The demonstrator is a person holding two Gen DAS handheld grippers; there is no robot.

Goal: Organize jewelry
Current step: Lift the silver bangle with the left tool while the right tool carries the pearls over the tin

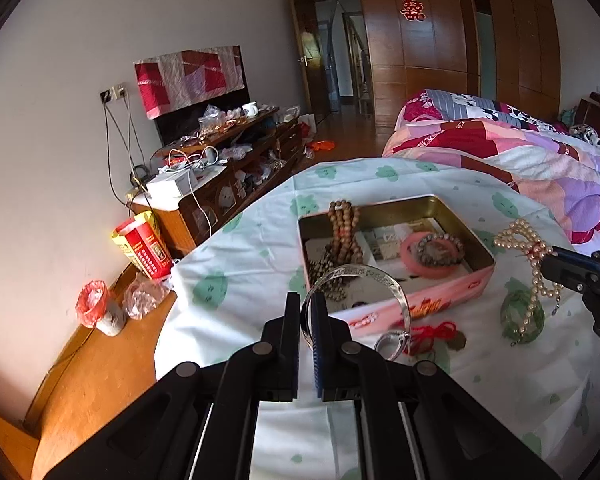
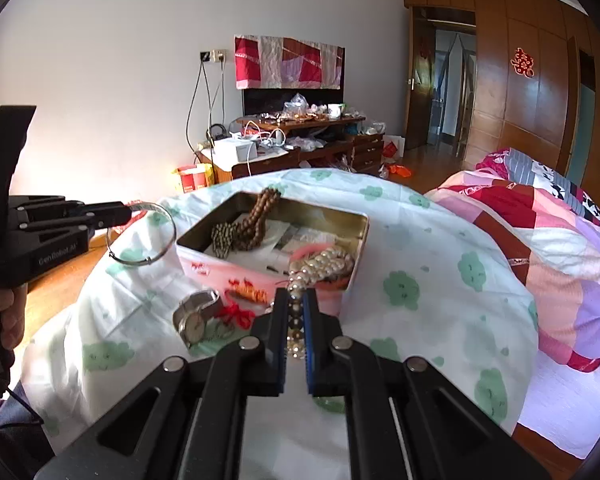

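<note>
An open pink tin box sits on the cloth-covered table, holding brown bead strings and a pink bangle with a bead bracelet. My left gripper is shut on a silver bangle, held above the tin's near-left corner. My right gripper is shut on a pearl necklace, lifted just right of the tin. A wristwatch, a red knotted cord and a green jade piece lie on the cloth.
The table wears a white cloth with green prints. A bed with a patchwork quilt lies to the right. A cluttered wooden cabinet stands by the wall. A red-yellow carton and bags rest on a wooden ledge at left.
</note>
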